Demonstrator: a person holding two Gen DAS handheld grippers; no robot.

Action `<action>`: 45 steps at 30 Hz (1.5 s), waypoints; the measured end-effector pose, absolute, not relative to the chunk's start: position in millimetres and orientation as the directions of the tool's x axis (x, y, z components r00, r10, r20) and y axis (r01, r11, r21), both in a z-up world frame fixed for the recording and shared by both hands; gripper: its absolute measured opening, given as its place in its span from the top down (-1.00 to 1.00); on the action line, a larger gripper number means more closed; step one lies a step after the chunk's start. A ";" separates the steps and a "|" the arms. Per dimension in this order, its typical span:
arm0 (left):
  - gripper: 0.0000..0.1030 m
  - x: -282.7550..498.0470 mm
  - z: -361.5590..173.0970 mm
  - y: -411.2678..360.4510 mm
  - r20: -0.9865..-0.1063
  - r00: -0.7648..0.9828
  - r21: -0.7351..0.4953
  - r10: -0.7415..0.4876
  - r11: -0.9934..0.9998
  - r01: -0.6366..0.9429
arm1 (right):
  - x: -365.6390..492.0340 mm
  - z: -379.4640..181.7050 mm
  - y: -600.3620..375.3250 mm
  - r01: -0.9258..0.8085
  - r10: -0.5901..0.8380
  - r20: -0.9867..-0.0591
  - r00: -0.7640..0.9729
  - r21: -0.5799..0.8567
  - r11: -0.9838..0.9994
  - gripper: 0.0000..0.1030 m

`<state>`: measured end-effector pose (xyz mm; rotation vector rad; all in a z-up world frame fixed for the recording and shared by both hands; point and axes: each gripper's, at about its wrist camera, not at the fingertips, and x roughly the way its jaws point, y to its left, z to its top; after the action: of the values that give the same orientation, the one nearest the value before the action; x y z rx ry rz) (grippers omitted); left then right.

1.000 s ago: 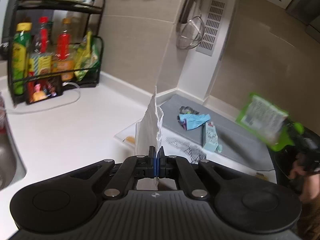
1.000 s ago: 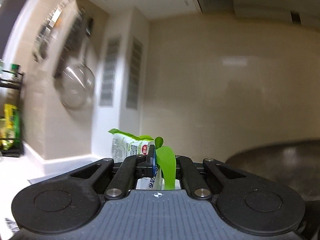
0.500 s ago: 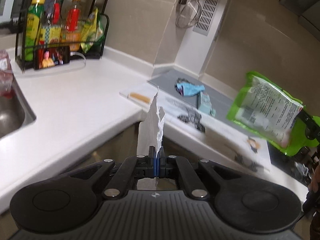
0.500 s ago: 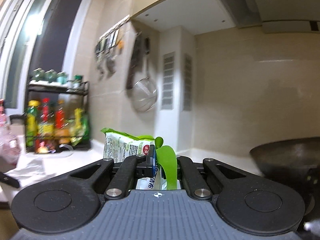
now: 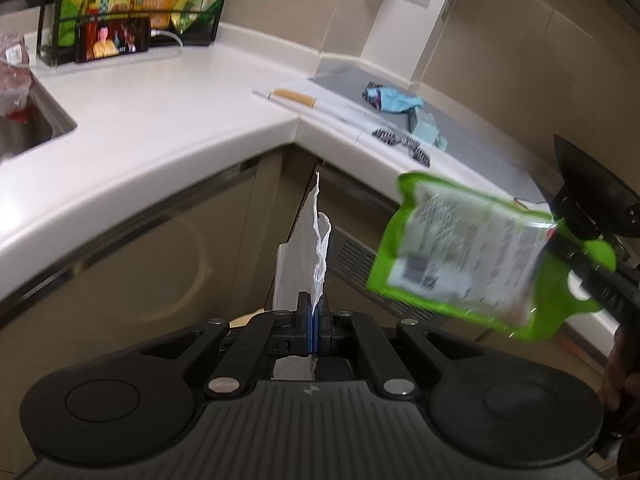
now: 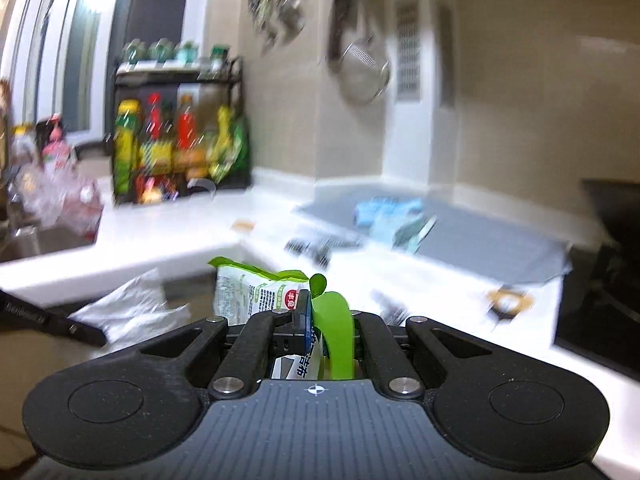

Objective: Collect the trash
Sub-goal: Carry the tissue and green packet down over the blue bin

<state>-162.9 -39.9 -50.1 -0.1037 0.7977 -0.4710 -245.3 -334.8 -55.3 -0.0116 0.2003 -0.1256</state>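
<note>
My left gripper (image 5: 313, 312) is shut on a crumpled white wrapper (image 5: 306, 256), held below the counter edge, in front of the corner cabinet. My right gripper (image 6: 318, 314) is shut on a green-and-white packet (image 6: 248, 294); the packet also shows in the left wrist view (image 5: 468, 256), held at the right, level with the counter front. The white wrapper shows at the left of the right wrist view (image 6: 128, 312). More trash lies on the counter: a blue crumpled wrapper (image 5: 394, 100), a small teal carton (image 5: 428, 128) and a black-striped scrap (image 5: 400, 146).
The white L-shaped counter (image 5: 160, 120) holds a black rack of bottles (image 5: 132, 4) with a phone (image 5: 114, 40) leaning on it. A sink (image 5: 24, 128) is at the left. A grey mat (image 5: 472, 140) lies on the right counter. A dark wok (image 6: 612, 216) sits at far right.
Both grippers have dropped down and back from the counter to cabinet-front height, each still holding its trash. The green packet has come closer to the left gripper.
</note>
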 end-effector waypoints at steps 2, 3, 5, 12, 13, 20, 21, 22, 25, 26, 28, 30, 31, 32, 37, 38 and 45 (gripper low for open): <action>1.00 -161.5 -56.1 -41.2 -0.673 0.595 -0.259 -0.440 0.893 0.367 | -238.2 -65.8 -329.3 0.110 -0.116 -0.232 0.966 -0.036 0.993 0.90; 1.00 -160.5 -58.8 -42.2 -0.677 0.593 -0.257 -0.437 0.894 0.366 | -235.1 -71.1 -327.9 0.107 -0.112 -0.250 0.962 -0.033 0.994 0.90; 1.00 -158.0 -65.4 -44.1 -0.689 0.579 -0.260 -0.436 0.894 0.364 | -228.4 -81.3 -325.7 0.097 -0.099 -0.289 0.952 -0.023 0.995 0.90; 1.00 -143.5 -96.2 -55.8 -0.746 0.530 -0.238 -0.403 0.905 0.353 | -202.3 -116.7 -321.3 0.074 -0.084 -0.403 0.911 -0.040 0.996 0.90; 1.00 -141.1 -101.0 -57.9 -0.756 0.521 -0.230 -0.396 0.906 0.355 | -198.4 -121.3 -321.1 0.072 -0.083 -0.416 0.905 -0.040 0.997 0.90; 1.00 -130.9 -128.4 -75.7 -0.807 0.468 -0.186 -0.361 0.907 0.379 | -176.8 -146.4 -319.8 0.066 -0.087 -0.485 0.870 -0.061 0.996 0.90; 1.00 -130.6 -131.7 -77.6 -0.811 0.462 -0.182 -0.358 0.906 0.382 | -175.6 -148.7 -320.5 0.065 -0.086 -0.490 0.867 -0.060 0.996 0.90; 1.00 -130.4 -134.1 -79.8 -0.816 0.456 -0.179 -0.356 0.905 0.386 | -174.5 -150.6 -320.8 0.064 -0.085 -0.495 0.865 -0.059 0.996 0.90; 1.00 -128.5 -141.1 -87.7 -0.826 0.444 -0.163 -0.347 0.901 0.402 | -171.6 -154.9 -321.9 0.067 -0.087 -0.509 0.856 -0.056 0.996 0.90; 1.00 -128.5 -143.2 -89.6 -0.829 0.442 -0.156 -0.343 0.900 0.406 | -171.1 -156.7 -321.9 0.067 -0.087 -0.513 0.854 -0.057 0.996 0.90; 1.00 -127.8 -147.8 -92.4 -0.835 0.433 -0.151 -0.339 0.899 0.412 | -169.6 -159.6 -321.6 0.065 -0.087 -0.519 0.850 -0.059 0.996 0.90; 1.00 -126.0 -151.8 -94.6 -0.842 0.424 -0.148 -0.334 0.898 0.415 | -167.1 -162.2 -321.4 0.062 -0.084 -0.528 0.845 -0.060 0.996 0.90; 1.00 -126.6 -154.6 -95.7 -0.845 0.420 -0.144 -0.330 0.898 0.416 | -166.5 -163.3 -321.1 0.061 -0.084 -0.532 0.843 -0.060 0.996 0.90; 1.00 -127.1 -156.8 -96.8 -0.849 0.416 -0.141 -0.327 0.898 0.417 | -165.1 -164.2 -321.0 0.059 -0.082 -0.536 0.840 -0.060 0.996 0.90; 1.00 -126.7 -168.0 -98.3 -0.864 0.403 -0.118 -0.301 0.900 0.420 | -159.5 -169.3 -318.2 0.056 -0.083 -0.553 0.829 -0.066 0.996 0.90; 1.00 -127.6 -170.1 -97.9 -0.867 0.402 -0.112 -0.295 0.901 0.419 | -158.3 -170.7 -317.8 0.053 -0.081 -0.558 0.826 -0.066 0.996 0.90; 1.00 -128.8 -184.8 -102.0 -0.890 0.381 -0.070 -0.251 0.900 0.430 | -149.2 -182.6 -314.4 0.038 -0.073 -0.601 0.796 -0.071 0.997 0.90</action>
<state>-128.8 -102.0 -184.8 0.1841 1.0984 -0.4376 -149.2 -314.4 -182.6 -0.0561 0.6472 -0.0599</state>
